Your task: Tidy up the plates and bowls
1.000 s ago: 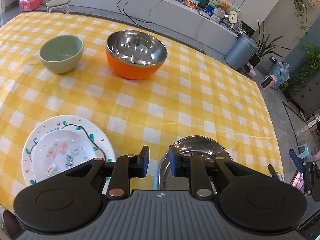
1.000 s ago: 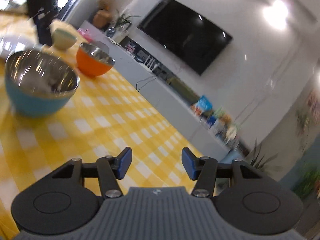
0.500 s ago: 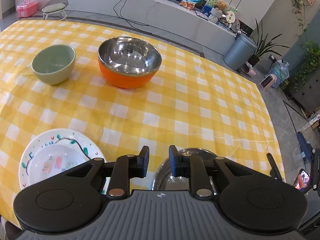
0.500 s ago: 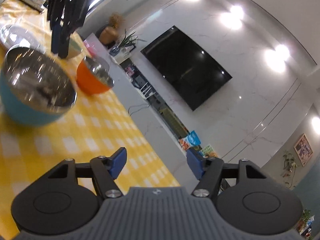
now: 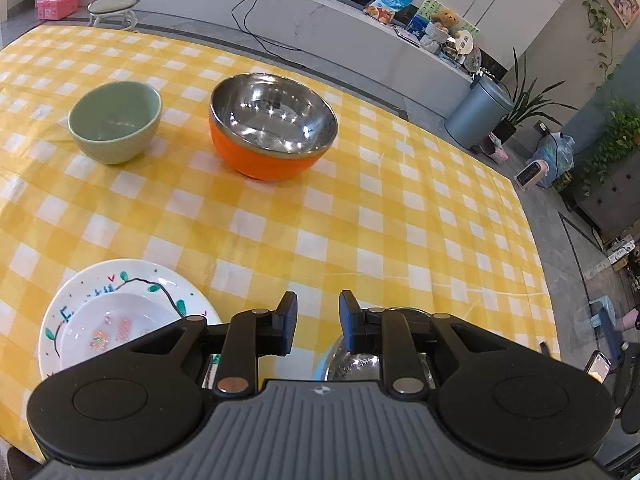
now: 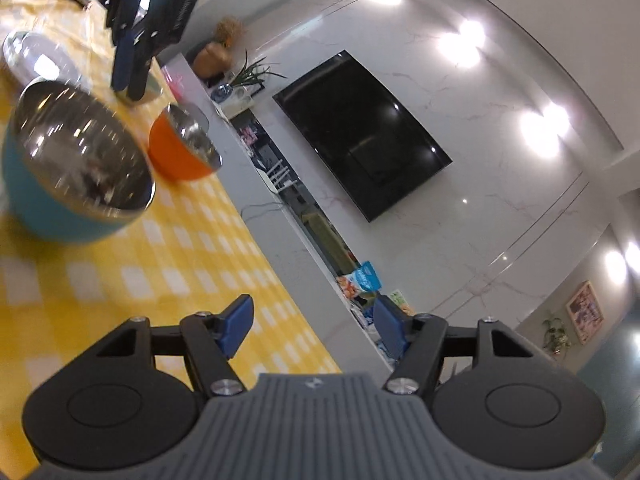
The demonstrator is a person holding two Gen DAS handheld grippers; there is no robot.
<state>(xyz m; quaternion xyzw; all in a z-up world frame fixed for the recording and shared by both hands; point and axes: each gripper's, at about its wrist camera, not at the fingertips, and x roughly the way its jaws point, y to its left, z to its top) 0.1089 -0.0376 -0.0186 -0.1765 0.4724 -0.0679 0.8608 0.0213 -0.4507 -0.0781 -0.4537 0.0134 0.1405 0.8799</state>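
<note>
Yellow-checked bench [image 5: 400,200]: both claws, left [image 5: 318,322] and right [image 6: 310,326], hang released and empty. You're between grasps; next, probably nest the steel-lined orange bowl [image 5: 272,132].

I count 3 bowls ahead of my left jaws: green bowl [image 5: 115,122], orange bowl [image 5: 273,135], blue bowl [image 6: 76,176]; 1 plate [image 5: 120,316].

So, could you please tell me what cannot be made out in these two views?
- Blue bowl: left wrist view, mostly hidden behind the left tongs.
- Painted plate: near edge covered by the same tongs.
- Green bowl: right wrist view, blocked by the blurred left tongs.
</note>
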